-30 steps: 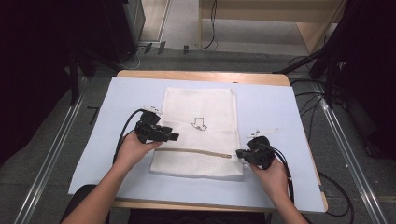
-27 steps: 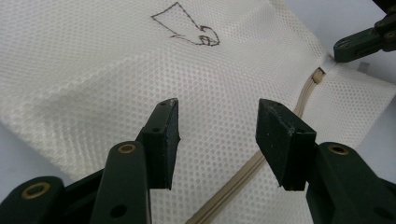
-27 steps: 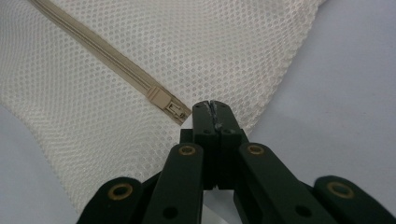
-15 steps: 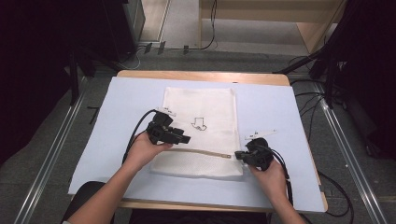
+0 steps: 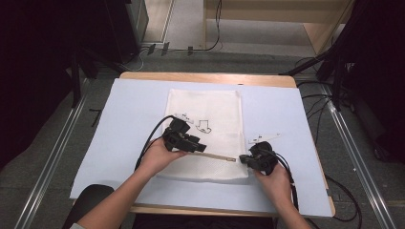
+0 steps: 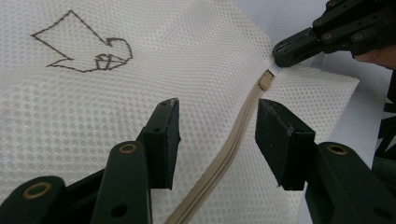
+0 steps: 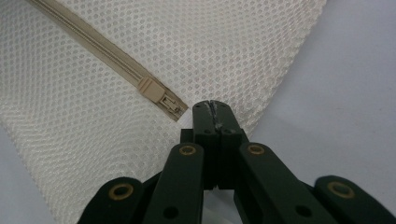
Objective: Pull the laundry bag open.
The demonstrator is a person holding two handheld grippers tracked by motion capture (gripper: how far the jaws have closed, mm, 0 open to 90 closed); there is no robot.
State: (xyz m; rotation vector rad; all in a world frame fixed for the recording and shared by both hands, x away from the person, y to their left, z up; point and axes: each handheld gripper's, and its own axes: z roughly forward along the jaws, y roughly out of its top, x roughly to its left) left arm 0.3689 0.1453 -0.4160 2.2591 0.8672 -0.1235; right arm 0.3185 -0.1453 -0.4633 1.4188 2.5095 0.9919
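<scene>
Zipper (image 6: 233,149) of the mesh bag (image 5: 205,138) runs between the spread left gripper (image 6: 217,135); the right gripper (image 7: 214,112) pinches the bag's edge beside the zipper's end.

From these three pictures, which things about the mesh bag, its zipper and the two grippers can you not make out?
- Zipper near end: cut off by the bottom edge of the left gripper view.
- Mesh laundry bag contents: the high view is too small to show whether anything lies inside.
- Right gripper: jaws closed at the bag's edge; how much mesh lies between the pads is hidden by them.
- Left gripper: open astride the zipper; whether its pads touch the mesh is unclear.
</scene>
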